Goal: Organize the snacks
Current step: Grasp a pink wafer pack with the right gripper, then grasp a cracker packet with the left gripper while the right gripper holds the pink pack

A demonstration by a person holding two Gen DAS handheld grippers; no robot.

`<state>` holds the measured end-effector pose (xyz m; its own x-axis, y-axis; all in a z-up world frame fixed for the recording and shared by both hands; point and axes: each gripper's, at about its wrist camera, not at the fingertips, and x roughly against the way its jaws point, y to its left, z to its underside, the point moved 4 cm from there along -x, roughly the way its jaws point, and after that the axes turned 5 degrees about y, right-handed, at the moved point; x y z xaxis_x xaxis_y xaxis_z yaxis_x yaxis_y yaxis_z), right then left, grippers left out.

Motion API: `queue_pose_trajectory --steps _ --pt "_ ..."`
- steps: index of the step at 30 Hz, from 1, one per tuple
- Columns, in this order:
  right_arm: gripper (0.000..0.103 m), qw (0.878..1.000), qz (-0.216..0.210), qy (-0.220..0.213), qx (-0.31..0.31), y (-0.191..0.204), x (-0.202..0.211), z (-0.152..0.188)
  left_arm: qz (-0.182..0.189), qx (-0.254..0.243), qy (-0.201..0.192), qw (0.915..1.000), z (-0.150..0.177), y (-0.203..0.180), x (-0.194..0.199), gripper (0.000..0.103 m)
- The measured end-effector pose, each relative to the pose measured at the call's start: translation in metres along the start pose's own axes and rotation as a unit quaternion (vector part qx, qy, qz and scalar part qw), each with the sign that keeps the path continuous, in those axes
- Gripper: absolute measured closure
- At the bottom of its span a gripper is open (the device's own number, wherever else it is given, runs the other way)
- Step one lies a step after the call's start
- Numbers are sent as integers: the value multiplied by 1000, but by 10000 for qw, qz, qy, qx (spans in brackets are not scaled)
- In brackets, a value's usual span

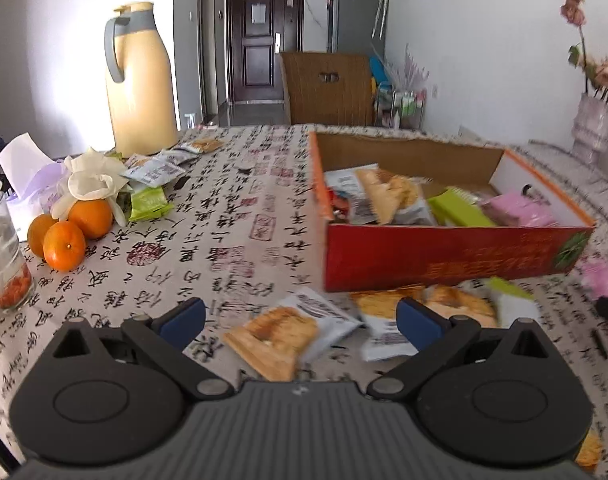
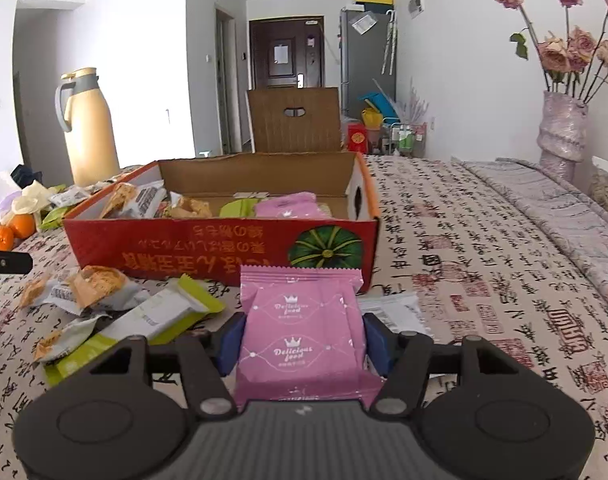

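Holding the pink foil snack packet [image 2: 304, 332] between the blue pads of my right gripper [image 2: 304, 338], I have it clamped by its 2 long sides, and it hangs just above the table [image 2: 484, 280], in front of the red cardboard box [image 2: 207, 248]. I judge it light and soft: a thin, glossy wrapper that could slip or crumple, with something crushable inside, so I would squeeze only gently and keep the pads on the padded middle rather than on the crimped ends. Its face is plain pink with a small white crown and the words "Delicious food" printed 2 times, and its far edge is serrated.

My left gripper [image 1: 299, 320] is spread wide with nothing between its pads, above a white-and-orange biscuit packet [image 1: 281, 334] lying on the calligraphy-print cloth. More biscuit packets and a long green-and-white wafer bar [image 2: 151, 320] lie loose along the near wall of the box, apart from the pink one.

Farther off, the open box already holds mixed packets, pink ones at its right end, where mine seems to belong. Beyond it stand 3 oranges [image 1: 69, 232], a tall yellow thermos jug [image 1: 139, 80] and a vase of dried roses [image 2: 562, 128].
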<state>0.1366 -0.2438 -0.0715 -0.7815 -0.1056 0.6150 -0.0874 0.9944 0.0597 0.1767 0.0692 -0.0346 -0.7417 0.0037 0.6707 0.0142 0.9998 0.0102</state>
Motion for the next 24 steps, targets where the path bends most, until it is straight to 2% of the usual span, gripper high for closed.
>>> queue_pose_trajectory --steps 7,12,19,22,23,24 --pt "42 9998 141 -65 -138 -10 4 1 -76 -18 462 9989 6 12 -35 0" --pt "42 9995 233 -68 -193 -15 4 1 -15 -46 550 9985 8 12 -44 0" --pt "42 9993 288 -65 -218 -16 4 2 113 -324 672 9972 4 7 -55 2" --pt "42 9993 296 -57 -216 -16 4 3 222 -318 765 9963 4 8 -60 8" --pt "42 9993 297 -52 -214 -15 4 3 291 -323 807 9958 5 7 -62 15" --pt "42 9993 291 -46 -210 -14 4 3 345 -346 794 9956 6 6 -62 17"
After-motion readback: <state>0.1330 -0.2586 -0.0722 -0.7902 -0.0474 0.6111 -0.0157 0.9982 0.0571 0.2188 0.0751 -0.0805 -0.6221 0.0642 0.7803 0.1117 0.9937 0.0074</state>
